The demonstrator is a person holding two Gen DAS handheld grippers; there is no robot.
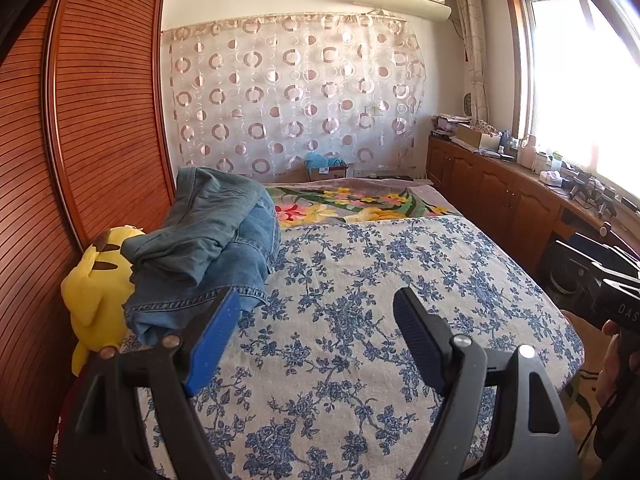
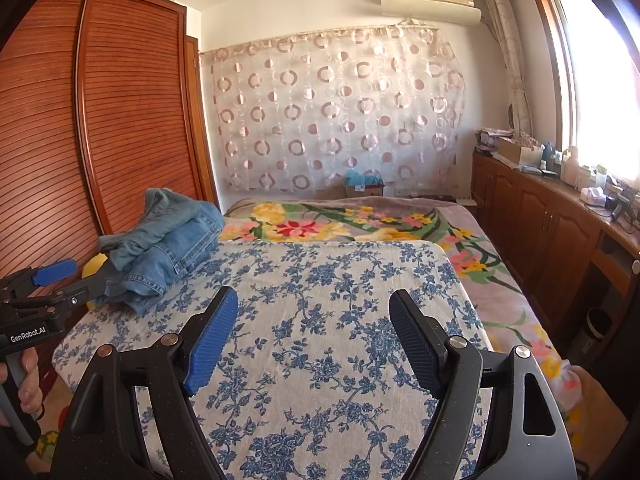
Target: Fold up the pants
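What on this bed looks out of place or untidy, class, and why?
The jeans lie in a rumpled heap at the left edge of the bed, bunched rather than flat, partly slumped over a yellow plush toy wedged against the wardrobe. Both tongs are open and empty.

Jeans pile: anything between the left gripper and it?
Nothing visible. The jeans sit just past the open left gripper, slightly to its left, only bare bedspread between; the yellow plush lies beyond them.
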